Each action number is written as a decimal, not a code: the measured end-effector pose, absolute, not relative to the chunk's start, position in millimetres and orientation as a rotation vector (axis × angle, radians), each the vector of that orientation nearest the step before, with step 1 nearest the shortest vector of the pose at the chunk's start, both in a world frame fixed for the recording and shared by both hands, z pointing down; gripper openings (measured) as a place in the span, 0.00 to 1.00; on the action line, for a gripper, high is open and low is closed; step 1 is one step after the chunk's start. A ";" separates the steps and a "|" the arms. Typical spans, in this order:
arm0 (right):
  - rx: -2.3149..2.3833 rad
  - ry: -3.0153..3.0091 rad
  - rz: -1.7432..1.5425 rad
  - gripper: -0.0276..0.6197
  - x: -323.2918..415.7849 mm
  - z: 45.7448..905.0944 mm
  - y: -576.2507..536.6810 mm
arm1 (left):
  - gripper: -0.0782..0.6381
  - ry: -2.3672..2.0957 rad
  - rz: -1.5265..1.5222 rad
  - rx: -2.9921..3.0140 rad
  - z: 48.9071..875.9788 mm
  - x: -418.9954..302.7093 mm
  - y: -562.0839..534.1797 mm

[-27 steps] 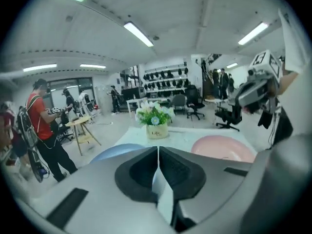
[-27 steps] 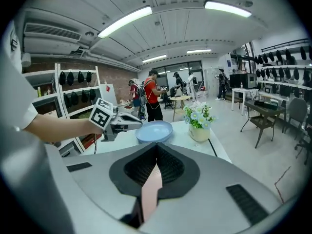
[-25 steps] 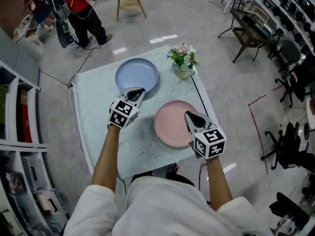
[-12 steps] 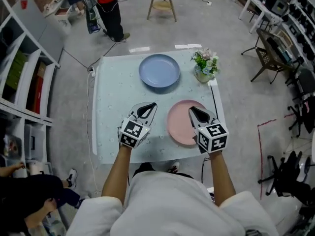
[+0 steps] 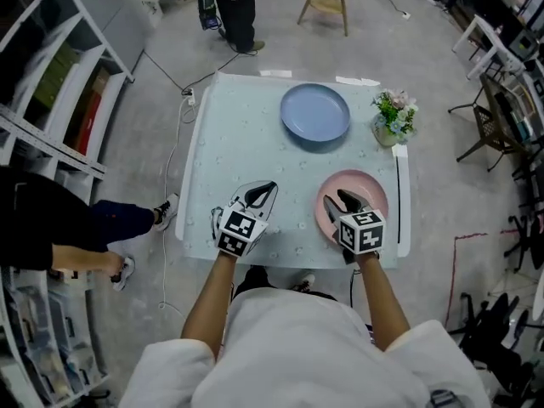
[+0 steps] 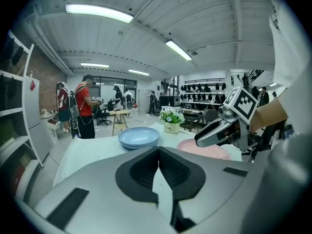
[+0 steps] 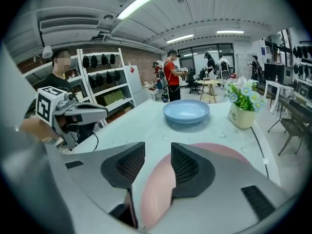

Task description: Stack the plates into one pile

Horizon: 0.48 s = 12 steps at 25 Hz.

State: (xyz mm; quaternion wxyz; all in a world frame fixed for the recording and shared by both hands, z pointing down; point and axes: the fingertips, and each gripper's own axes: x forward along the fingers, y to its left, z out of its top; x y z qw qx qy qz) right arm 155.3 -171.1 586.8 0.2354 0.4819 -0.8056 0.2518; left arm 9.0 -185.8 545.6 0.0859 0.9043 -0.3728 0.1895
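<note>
Pink round plate (image 5: 371,189) lies near the potted flowers (image 5: 393,117), its rim between the right gripper's (image 5: 336,199) opening jaws (not clamped). Blue round plate (image 5: 315,113) sits beside the flowers; left gripper (image 5: 269,187) closed, empty.

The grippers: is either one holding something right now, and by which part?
Nothing is held. The left gripper is shut and empty; the right gripper's jaws are opening over the pink plate's near rim, not pinching it.

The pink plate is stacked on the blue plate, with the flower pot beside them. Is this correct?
No. The head view shows the pink plate lying on the table by itself, apart from the blue plate, not stacked on it. The flower pot does stand beside them.
</note>
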 end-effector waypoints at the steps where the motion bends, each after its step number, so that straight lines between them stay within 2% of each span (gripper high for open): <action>1: 1.308 -2.196 0.699 0.31 150.8 596.0 -170.2 | 0.14 -1.118 0.571 2.686 547.9 3.5 -184.6; 7: 1.234 -2.088 0.748 0.39 132.6 651.4 -158.6 | 0.14 -1.152 0.600 2.625 557.1 -20.4 -179.8; 12: 1.216 -2.021 0.706 0.39 125.5 685.0 -152.0 | 0.14 -1.133 0.620 2.605 568.9 -27.4 -171.4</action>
